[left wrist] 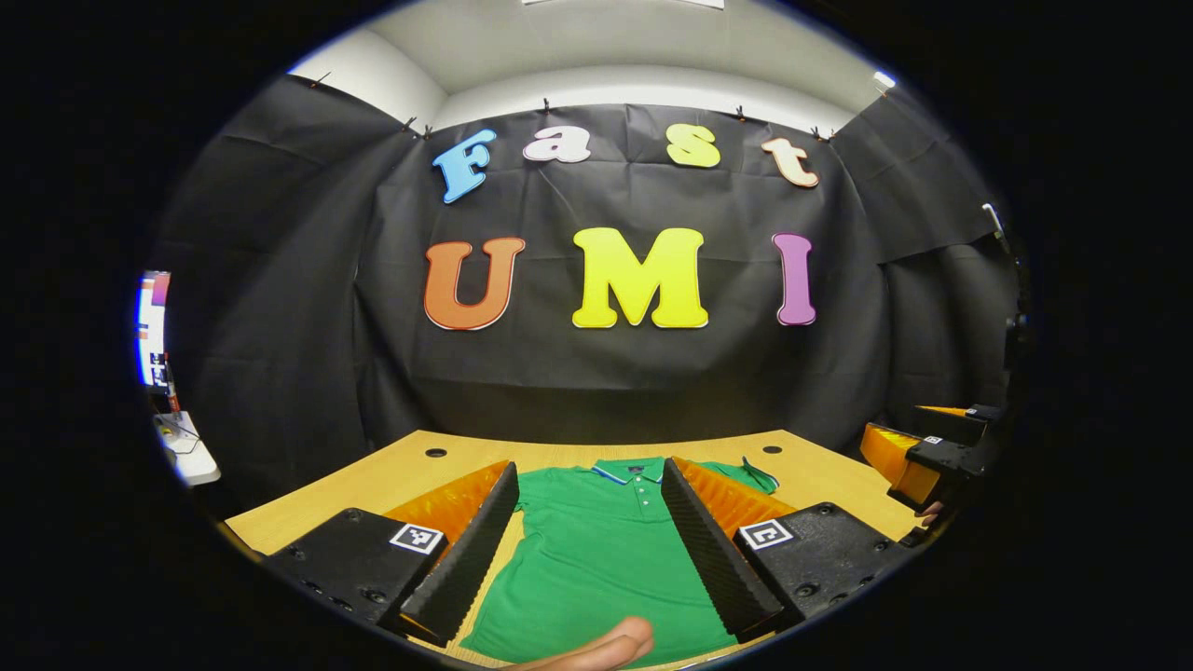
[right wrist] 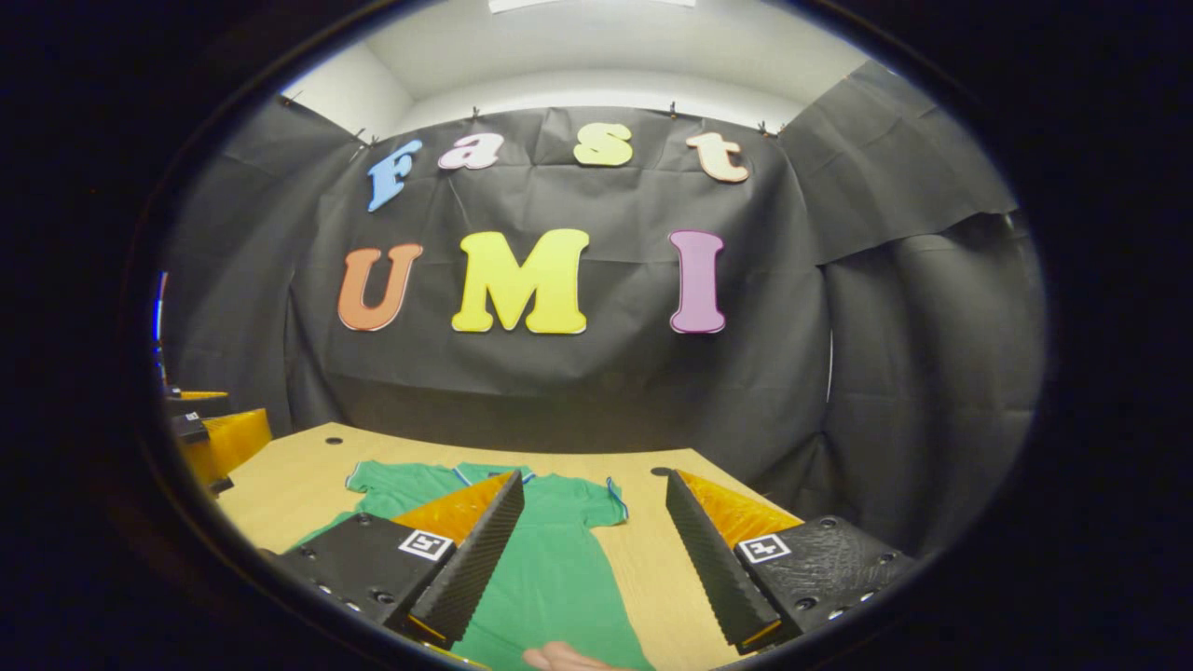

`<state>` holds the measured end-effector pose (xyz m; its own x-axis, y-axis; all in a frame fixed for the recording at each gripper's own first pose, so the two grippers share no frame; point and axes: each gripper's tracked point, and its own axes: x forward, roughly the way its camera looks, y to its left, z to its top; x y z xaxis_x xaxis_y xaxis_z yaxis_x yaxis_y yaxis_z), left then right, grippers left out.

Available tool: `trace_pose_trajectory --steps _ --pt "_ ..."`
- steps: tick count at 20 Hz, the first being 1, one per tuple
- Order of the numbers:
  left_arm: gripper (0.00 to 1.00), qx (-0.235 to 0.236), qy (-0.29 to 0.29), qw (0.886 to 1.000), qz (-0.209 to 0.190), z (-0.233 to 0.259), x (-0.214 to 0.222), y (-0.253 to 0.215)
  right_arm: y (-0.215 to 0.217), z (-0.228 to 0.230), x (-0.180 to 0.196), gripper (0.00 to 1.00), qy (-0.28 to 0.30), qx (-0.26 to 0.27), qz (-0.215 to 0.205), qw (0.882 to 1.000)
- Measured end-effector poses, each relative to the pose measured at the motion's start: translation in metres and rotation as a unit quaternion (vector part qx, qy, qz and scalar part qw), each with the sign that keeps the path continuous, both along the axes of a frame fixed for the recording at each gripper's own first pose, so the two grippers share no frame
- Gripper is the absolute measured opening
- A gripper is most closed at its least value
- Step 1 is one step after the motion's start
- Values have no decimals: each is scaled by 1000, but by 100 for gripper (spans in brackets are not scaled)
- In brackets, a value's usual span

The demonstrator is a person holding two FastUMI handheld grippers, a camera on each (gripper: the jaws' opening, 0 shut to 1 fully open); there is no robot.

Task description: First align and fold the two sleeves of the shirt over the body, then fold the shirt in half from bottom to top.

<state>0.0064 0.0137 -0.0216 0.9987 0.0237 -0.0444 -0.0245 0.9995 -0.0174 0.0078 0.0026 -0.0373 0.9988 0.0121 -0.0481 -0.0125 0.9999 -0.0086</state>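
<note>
Nearest to the left gripper (left wrist: 589,550), a fingertip (left wrist: 606,646) of the person shows at the bottom edge, just under the gap between the fingers. The right gripper view has a similar fingertip (right wrist: 559,658) at its lower edge. Both grippers are held above the table (left wrist: 373,475), and the jaws of each stand wide apart, holding nothing and touching nothing.

Between the fingers of the left gripper lies the green shirt (left wrist: 596,559), flat on the wood, with its collar (left wrist: 634,471) at the far end, pointing away from the tongs. Its right sleeve (left wrist: 746,477) shows just beyond the right finger of this gripper. In the right gripper view the shirt (right wrist: 550,568) lies mostly under and beyond the left finger, while the right finger hangs over bare wood (right wrist: 652,568).

I judge that no fold is made yet: the 2 sleeves look spread out, so step 1, the sleeves, is in hand. To do it well, each gripper should probably go down to the outer edge of its own sleeve, pinch only the sleeve cloth and not the body layer, then carry it inward over the chest with the edges parallel.

Farther off, the right gripper (left wrist: 918,457) shows at the right side of the left gripper view.
</note>
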Motion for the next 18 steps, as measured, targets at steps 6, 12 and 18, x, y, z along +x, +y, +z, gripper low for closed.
trace_pose_trajectory --steps 6,12,18 --pt "99 0 24 1000 7 -25 16 3 -2 -31 30 96 40 -15 -9 999" --pt "99 -32 12 999 4 -23 51 7 -21 -64 117 97 108 -7 -32 994" --pt "96 -40 28 999 -2 -48 86 13 -49 -118 234 95 178 -66 -58 980"
